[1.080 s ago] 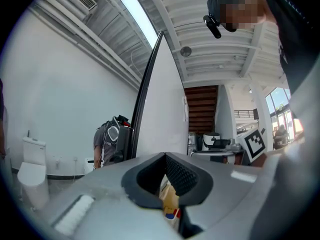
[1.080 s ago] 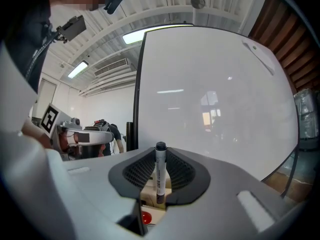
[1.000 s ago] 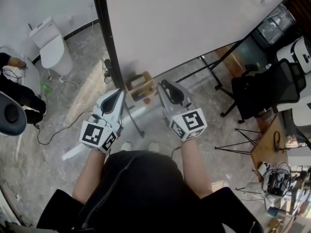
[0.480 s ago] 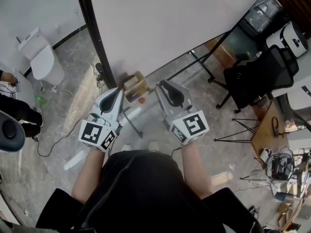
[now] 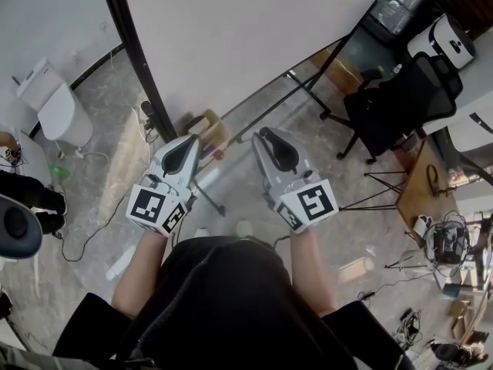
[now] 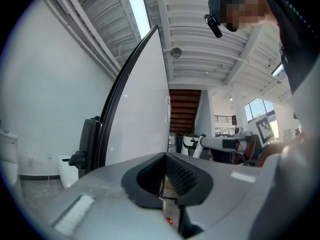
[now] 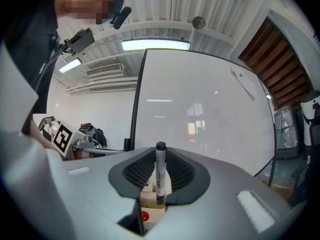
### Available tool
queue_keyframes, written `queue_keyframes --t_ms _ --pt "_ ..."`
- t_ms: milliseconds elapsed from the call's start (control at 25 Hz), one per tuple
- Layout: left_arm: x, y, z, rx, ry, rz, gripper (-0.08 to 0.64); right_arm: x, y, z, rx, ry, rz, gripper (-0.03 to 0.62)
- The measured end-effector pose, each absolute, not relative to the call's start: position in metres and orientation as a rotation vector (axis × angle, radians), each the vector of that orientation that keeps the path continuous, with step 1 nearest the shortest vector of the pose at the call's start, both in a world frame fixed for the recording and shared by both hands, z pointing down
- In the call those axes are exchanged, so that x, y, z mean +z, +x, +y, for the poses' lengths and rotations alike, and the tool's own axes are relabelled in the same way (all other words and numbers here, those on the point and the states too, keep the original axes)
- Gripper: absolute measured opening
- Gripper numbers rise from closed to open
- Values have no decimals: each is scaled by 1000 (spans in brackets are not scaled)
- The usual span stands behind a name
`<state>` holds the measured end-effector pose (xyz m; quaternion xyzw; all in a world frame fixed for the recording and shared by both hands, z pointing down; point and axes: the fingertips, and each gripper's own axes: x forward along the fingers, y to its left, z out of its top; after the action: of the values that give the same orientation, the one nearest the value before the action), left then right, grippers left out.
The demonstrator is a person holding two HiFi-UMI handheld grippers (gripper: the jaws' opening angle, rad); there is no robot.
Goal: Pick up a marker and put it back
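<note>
A black-capped marker (image 7: 160, 176) stands upright between the ribbed pads of my right gripper (image 7: 160, 156), which is shut on it. In the head view my right gripper (image 5: 271, 137) points at the foot of the whiteboard (image 5: 246, 29), and the marker itself does not show there. A small wooden holder (image 5: 206, 128) sits below the board between both gripper tips; in the right gripper view it shows as a wooden holder (image 7: 150, 198) with a red cap just under the jaws. My left gripper (image 5: 187, 146) is beside the holder. The left gripper (image 6: 165, 159) has its pads together with nothing between them.
The whiteboard's black frame post (image 5: 135, 60) runs down at the left, and its stand legs (image 5: 323, 91) cross the floor. A black office chair (image 5: 400, 106) and a tripod (image 5: 377, 191) stand at the right. A white floor unit (image 5: 54, 106) and loose cables (image 5: 92, 222) lie at the left.
The board, its frame post and the wooden holder have slid left and up in the head view. Both grippers keep nearly the same place in front of the holder.
</note>
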<state>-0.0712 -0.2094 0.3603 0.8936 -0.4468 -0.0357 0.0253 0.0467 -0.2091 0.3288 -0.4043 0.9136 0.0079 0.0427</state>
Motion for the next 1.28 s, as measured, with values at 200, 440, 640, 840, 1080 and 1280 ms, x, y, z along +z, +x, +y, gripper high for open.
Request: queue_keyframes --t_ms 200,440,640,840,1080,1280 --pt "360 -66 -209 -110 2784 -1337 6 317 54 -200 58 -1274 2755 75" --pt "358 -69 -206 -115 2790 -1323 6 299 59 -190 102 -1291 2717 75" --pt "358 -72 -206 -117 2788 -1325 6 302 57 -192 92 -1290 2716 75" --pt "357 -72 -205 -104 2792 -1335 5 302 56 -194 90 -1271 2723 75" --pt "356 -71 -209 -136 2780 -1335 5 302 55 -200 88 -1256 2730 75" --pt "357 -70 -210 -138 2782 -1331 6 302 54 -202 88 -1240 2736 75"
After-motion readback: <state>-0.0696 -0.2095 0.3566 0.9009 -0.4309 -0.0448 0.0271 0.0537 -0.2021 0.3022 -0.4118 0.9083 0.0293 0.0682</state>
